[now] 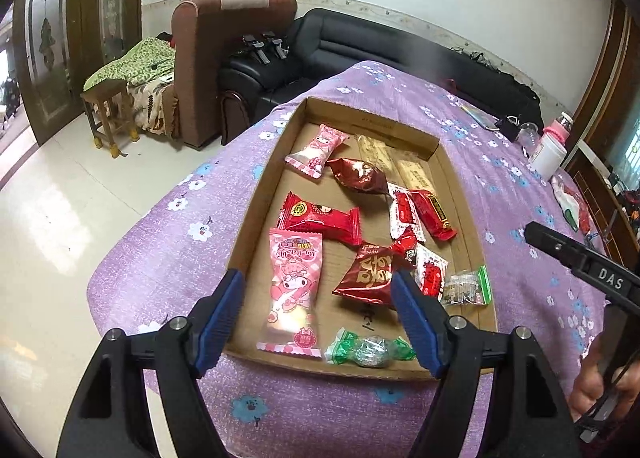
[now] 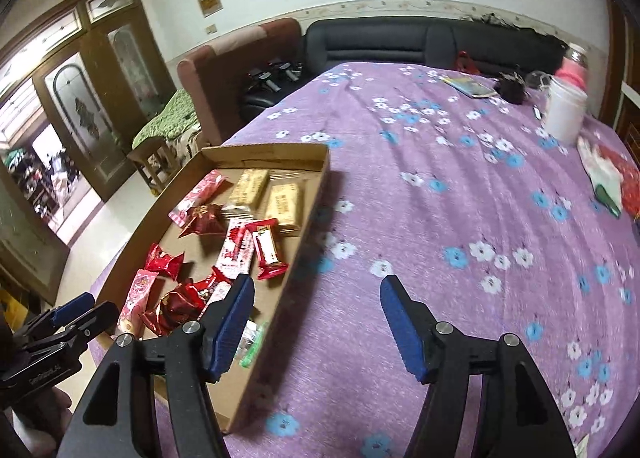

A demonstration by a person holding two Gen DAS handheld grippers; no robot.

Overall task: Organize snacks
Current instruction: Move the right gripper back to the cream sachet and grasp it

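A shallow cardboard tray (image 1: 460, 193) lies on the purple flowered tablecloth and holds several wrapped snacks. Among them are a long pink packet (image 1: 294, 286), a dark red foil bag (image 1: 366, 276), a red packet (image 1: 320, 219) and a green-wrapped candy (image 1: 370, 350). My left gripper (image 1: 318, 318) is open and empty, above the tray's near end, with the pink packet between its fingers in the view. My right gripper (image 2: 316, 322) is open and empty over the cloth at the tray's (image 2: 312, 197) right wall. The left gripper also shows in the right wrist view (image 2: 80, 316).
A white jar (image 2: 564, 109) with a pink bottle (image 2: 576, 65) behind it stands at the table's far right, near a plastic bag (image 2: 608, 177) and a phone-like item (image 2: 468, 85). A black sofa (image 1: 360, 41), a brown armchair (image 1: 208, 57) and a wooden stool (image 1: 108, 109) stand beyond the table.
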